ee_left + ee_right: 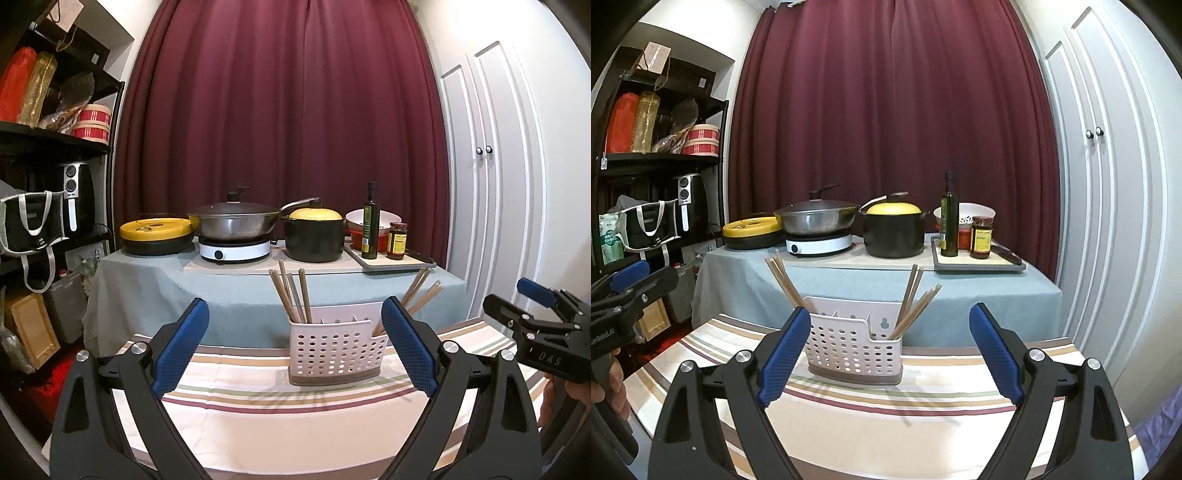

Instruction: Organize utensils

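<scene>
Striped-cloth table [258, 413] bearing a perforated caddy [334, 350], perhaps plastic, upright near its far edge

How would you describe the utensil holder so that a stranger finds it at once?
Look at the striped tablecloth in front of the grey-covered table. On it stands a pale perforated plastic caddy. Only it holds wooden chopsticks, leaning out at both ends.

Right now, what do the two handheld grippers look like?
Both grippers, left and right, have black plastic arms with silver pivot bolts and blue textured pads on the fingers. White lettering marks each body, only partly readable. No sleeves show.
</scene>
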Motion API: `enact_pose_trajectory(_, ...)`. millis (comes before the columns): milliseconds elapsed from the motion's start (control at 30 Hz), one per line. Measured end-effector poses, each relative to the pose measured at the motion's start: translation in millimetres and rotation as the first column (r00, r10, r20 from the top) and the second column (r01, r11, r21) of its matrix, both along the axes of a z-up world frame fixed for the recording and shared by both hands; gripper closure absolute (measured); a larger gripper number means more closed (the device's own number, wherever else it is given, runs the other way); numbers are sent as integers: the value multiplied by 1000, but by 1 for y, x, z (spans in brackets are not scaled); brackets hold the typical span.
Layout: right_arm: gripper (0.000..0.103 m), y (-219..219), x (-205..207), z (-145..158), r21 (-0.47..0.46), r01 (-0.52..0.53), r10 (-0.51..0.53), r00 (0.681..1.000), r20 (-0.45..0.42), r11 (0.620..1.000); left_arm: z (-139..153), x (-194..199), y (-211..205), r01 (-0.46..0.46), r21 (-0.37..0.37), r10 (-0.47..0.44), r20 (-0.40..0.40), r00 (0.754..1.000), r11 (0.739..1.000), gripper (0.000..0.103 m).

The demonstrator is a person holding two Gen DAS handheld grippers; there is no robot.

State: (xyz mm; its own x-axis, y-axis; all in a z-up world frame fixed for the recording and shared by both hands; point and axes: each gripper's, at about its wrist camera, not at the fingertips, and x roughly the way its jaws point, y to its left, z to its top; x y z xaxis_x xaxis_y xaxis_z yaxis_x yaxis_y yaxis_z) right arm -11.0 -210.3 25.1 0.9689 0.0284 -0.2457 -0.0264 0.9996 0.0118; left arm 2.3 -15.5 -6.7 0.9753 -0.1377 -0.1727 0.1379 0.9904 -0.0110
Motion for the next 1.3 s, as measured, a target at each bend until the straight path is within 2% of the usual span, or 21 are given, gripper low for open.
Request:
enact_pose_trajectory(200,18,2,-13,7,-15,2,-1,1000,26,1000,6,-11,4,16,-32,-16,-9,1000,999,11)
enact_pose_trajectory(1033,18,3,-19,13,-25,13,-11,999,45,1000,7,-17,8,1,-40,-2,-17,1000,999,10)
enact_pose_trajectory(1300,18,3,-19,12,-26,13,-12,999,45,1000,7,-18,6,4,-32,-4,2,1000,999,6)
